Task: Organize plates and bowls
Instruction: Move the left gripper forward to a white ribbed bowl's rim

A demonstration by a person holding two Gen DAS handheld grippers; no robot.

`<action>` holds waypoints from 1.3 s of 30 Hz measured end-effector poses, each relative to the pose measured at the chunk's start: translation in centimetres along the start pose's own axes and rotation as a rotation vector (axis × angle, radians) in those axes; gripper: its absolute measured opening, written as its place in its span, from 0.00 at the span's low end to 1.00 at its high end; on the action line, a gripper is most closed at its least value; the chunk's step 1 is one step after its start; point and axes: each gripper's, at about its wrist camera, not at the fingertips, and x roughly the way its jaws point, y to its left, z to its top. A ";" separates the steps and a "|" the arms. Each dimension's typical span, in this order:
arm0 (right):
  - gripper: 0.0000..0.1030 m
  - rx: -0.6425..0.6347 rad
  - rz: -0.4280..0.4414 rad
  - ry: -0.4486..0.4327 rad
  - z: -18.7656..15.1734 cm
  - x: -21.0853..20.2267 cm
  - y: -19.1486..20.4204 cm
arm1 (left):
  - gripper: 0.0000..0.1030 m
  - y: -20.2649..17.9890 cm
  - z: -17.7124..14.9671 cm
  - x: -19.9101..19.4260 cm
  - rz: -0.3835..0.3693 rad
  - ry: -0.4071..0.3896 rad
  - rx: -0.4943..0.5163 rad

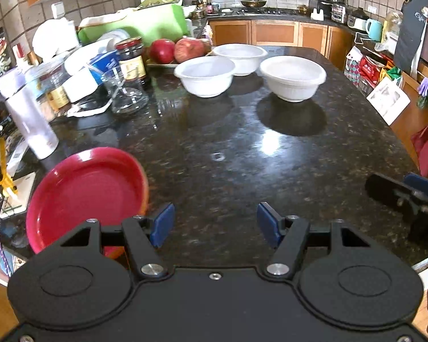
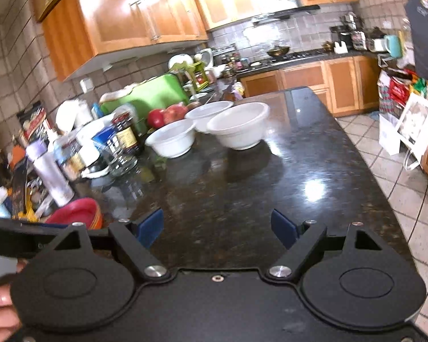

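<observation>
Three white bowls stand at the far end of the dark granite counter [image 1: 228,148]: a left one [image 1: 205,76], a back one [image 1: 240,57] and a right one [image 1: 293,77]. They also show in the right wrist view [image 2: 171,137], [image 2: 208,114], [image 2: 239,126]. A red plate [image 1: 85,196] lies on an orange one at the near left, just left of my left gripper [image 1: 215,223], which is open and empty. My right gripper [image 2: 217,229] is open and empty over the near counter; the plates [image 2: 77,212] sit to its left.
Clutter lines the counter's left side: a white bottle [image 1: 28,116], jars [image 1: 131,59], a glass jug [image 1: 125,91], apples [image 1: 174,50], a green bag [image 1: 145,22]. The counter's right edge drops to a tiled floor [image 2: 399,176] with bags and boxes.
</observation>
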 end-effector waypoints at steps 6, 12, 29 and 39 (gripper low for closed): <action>0.84 0.024 -0.018 0.006 1.8 1.5 -1.8 | 0.65 -0.9 1.9 1.4 -0.051 0.039 -0.027; 0.84 -0.062 -0.057 -0.017 4.7 2.9 -1.5 | 0.65 -0.3 5.8 3.2 -0.099 0.071 -0.024; 0.83 -0.034 -0.245 -0.119 11.8 7.8 0.5 | 0.65 0.9 14.6 8.5 -0.256 0.057 0.126; 0.77 -0.105 -0.209 -0.110 13.9 10.7 0.9 | 0.64 -0.1 17.5 11.0 -0.301 0.107 0.128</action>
